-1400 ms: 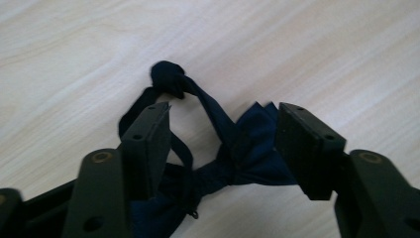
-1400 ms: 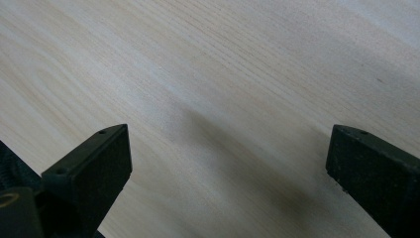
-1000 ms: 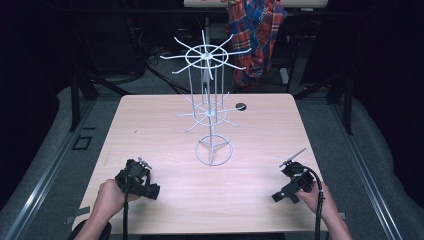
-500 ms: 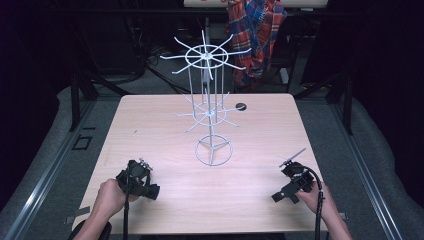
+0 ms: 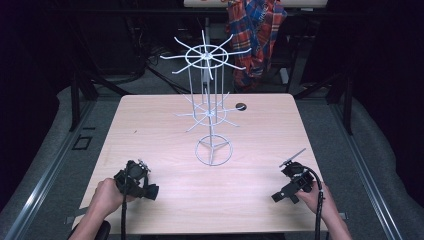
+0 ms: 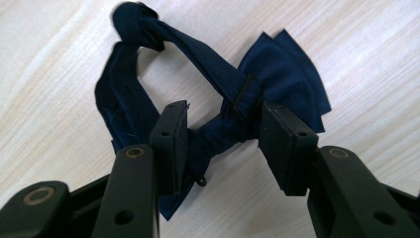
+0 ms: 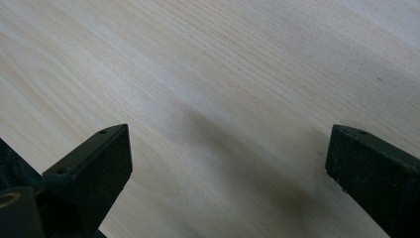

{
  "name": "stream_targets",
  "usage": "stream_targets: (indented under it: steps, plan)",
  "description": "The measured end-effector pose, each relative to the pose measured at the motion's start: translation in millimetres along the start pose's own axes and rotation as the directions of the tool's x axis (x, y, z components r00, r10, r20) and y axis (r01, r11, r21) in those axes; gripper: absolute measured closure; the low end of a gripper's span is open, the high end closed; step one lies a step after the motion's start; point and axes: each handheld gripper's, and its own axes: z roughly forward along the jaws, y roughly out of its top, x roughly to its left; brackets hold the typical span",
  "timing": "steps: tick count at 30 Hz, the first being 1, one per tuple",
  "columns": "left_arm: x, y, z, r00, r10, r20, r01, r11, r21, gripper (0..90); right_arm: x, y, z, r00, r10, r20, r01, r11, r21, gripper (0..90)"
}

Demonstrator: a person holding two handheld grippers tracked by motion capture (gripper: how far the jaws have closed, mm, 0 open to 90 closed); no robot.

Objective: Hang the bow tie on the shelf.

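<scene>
**Left claw at navy bow tie, near-left of worktop**

Left claw: jaws partly closed around the middle band of the navy bow tie, which lies flat on the worktop. Jaws have just been opening a little, with the tie's centre knot between them. The pads look to touch the fabric on both sides, though whether they actually press on it is hard to judge from this angle. One wing of the tie fans out toward 2 o'clock in the left gripper view; the strap loops up to a knot at 11 o'clock.

High view: left claw sits at about 7 o'clock from the white wire rack, near the front edge.

Right claw: jaws wide apart, bare wood between them. In the high view the right claw is at about 5 o'clock from the rack, well apart from the tie.

Rack stands upright at the worktop's centre.
</scene>
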Motion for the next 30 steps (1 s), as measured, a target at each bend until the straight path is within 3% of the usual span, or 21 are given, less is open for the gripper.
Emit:
stream_targets:
  steps: [5,9,12,15,21,25,26,30]
  plan:
    - [-0.5,0.7,1.2,1.0,0.007,0.0,-0.007,1.0,0.006,57.5,0.0,0.0,0.2,1.0,0.0,0.0,0.0,1.0,0.0,3.8]
    - [-3.5,2.1,2.8,0.9985,0.041,-0.036,-0.039,0.9986,0.035,61.8,0.2,0.0,0.2,1.0,0.001,0.0,-0.001,1.0,0.0,3.8]
    - [-8.8,3.4,3.8,0.9939,0.081,-0.075,-0.078,0.9958,0.049,64.9,0.2,0.0,0.0,1.0,-0.001,0.002,0.001,1.0,0.007,3.8]
    - [-8.8,3.0,3.5,0.9925,0.09,-0.083,-0.086,0.9952,0.047,69.1,0.4,0.1,0.0,1.0,-0.002,0.002,0.001,1.0,0.007,3.8]
    - [-8.7,3.4,2.8,0.9911,0.096,-0.092,-0.094,0.9951,0.03,74.5,-0.1,0.1,-0.1,1.0,-0.004,0.004,0.004,1.0,0.006,3.9]
    - [-7.0,3.2,-2.7,0.9929,0.08,-0.089,-0.082,0.9965,-0.019,76.8,-0.1,-0.3,0.3,1.0,0.002,0.0,-0.002,1.0,-0.001,3.9]
    - [-5.4,2.6,-5.0,0.9954,0.066,-0.069,-0.069,0.9966,-0.045,77.0,-0.1,-0.3,0.3,1.0,0.002,0.0,-0.002,1.0,-0.001,3.9]
    - [-4.8,2.1,-5.5,0.9956,0.061,-0.071,-0.065,0.9966,-0.05,77.7,0.1,-0.2,0.4,1.0,0.001,0.001,-0.001,1.0,0.0,3.9]
